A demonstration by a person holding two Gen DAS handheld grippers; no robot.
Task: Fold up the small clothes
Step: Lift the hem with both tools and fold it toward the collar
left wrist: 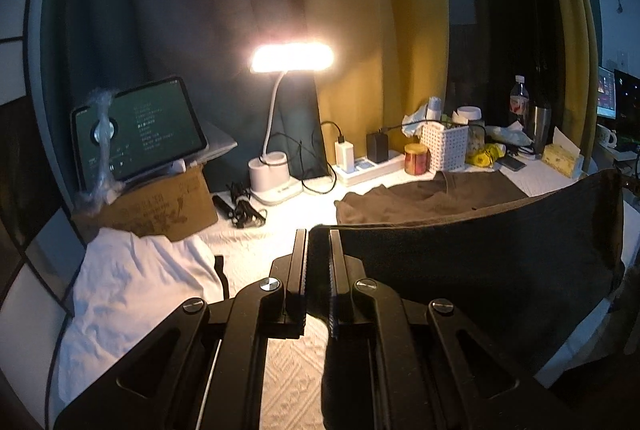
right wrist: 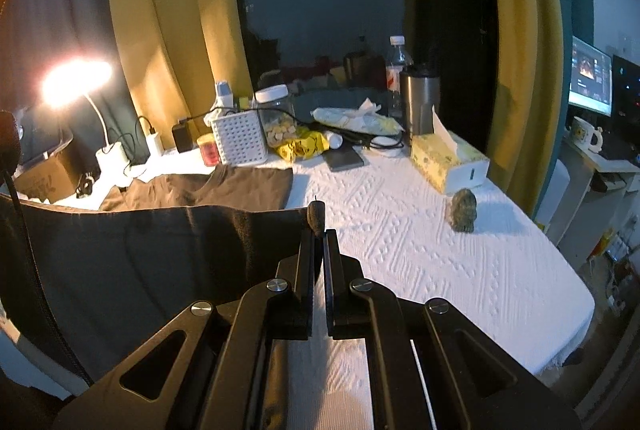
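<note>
Right hand-held gripper (right wrist: 319, 232) pinches dark garment's (right wrist: 160, 254) corner.

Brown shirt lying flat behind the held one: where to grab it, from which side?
Judging by its pose, take the brown shirt by its bare right corner, coming in from the right over the white cover. That edge lies flat and free. Its far side is crowded by the basket and jar. Both grippers, left and right, are shut on the dark garment.
</note>
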